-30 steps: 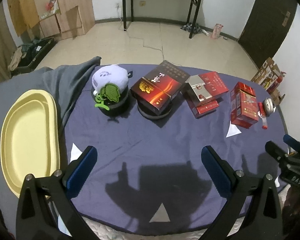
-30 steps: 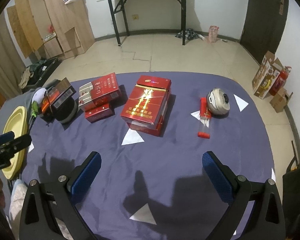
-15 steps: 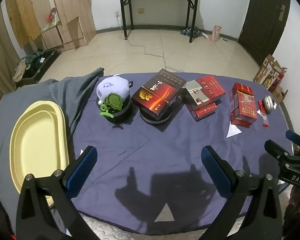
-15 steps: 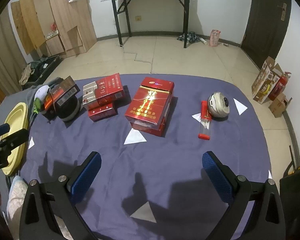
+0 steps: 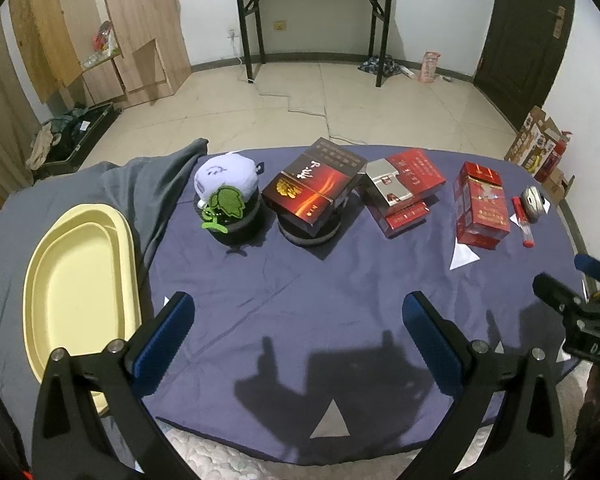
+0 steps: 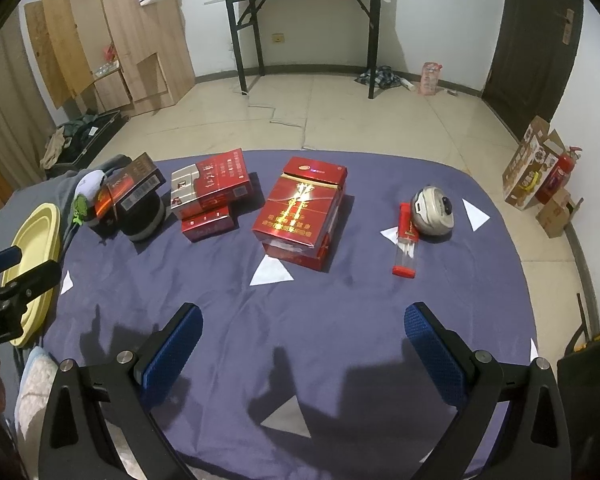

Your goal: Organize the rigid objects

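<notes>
On the purple cloth a row of objects lies at the far side. A dark red box (image 5: 312,184) rests on a black round base. A red and silver box stack (image 5: 402,190) lies right of it, then a tall red carton stack (image 5: 480,206) (image 6: 300,210). A red tube (image 6: 406,240) and a silver round gadget (image 6: 434,210) lie at the right. A white plush with a green leaf (image 5: 226,188) sits on a black round holder. My left gripper (image 5: 300,336) is open and empty above the near cloth. My right gripper (image 6: 304,344) is open and empty too.
A yellow oval tray (image 5: 76,280) lies on grey cloth at the left. White paper triangles (image 6: 270,272) are scattered on the cloth. The table's near edge (image 5: 260,456) is just below the grippers. A black folding table (image 5: 312,20) stands at the far wall.
Both grippers have pulled back and up a little, so the objects look smaller and farther. Nothing on the table moved.
</notes>
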The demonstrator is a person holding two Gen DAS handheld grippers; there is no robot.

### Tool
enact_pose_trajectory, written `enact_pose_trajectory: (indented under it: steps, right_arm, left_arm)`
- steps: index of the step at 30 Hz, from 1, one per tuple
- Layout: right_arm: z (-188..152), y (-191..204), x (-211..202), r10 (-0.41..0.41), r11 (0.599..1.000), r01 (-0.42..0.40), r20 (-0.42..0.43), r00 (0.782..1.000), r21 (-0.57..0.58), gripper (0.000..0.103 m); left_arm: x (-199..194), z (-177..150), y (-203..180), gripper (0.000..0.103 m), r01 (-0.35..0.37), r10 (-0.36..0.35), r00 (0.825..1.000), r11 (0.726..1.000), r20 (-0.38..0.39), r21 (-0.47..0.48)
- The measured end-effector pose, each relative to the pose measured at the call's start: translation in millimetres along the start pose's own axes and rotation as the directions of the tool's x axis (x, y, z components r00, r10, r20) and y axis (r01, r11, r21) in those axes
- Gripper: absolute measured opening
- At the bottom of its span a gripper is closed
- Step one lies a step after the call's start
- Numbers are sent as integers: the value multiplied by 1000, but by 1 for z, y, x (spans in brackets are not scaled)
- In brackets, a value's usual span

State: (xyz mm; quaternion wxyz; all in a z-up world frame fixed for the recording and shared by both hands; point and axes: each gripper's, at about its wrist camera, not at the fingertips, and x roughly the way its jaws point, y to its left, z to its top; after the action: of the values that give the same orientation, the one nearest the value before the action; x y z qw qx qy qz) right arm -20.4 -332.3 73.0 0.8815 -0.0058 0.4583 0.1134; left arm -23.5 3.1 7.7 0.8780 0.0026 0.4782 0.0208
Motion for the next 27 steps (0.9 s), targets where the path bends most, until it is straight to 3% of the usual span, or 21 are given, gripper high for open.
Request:
enact_pose_trajectory:
  steps: [10, 16, 18, 24, 27]
  right_arm:
    - [-2, -16, -7, -10, 1000, 10, 12, 1000, 19, 103]
    - [-2, -58, -9, -49, 992, 46, 24, 998, 116, 103]
    - [0, -73, -7, -73, 987, 69, 25, 997, 149, 103]
    - [11, -107, 0, -40, 979, 29, 52, 998, 200, 103]
    - [13, -117, 5, 24, 966, -37, 57, 998, 255, 103]
  left_arm:
    - [7, 3, 28, 103, 11, -11, 1000, 1000, 0, 11]
    - [15, 19, 51, 103, 13, -13, 1000, 1000, -3, -2]
    - [17, 25, 53, 103, 45, -45, 999, 999, -11, 7]
    - [26, 49, 46, 103, 144, -135, 989, 977, -65, 155]
    - [29, 60, 59, 103, 86, -79, 996, 978, -41, 189]
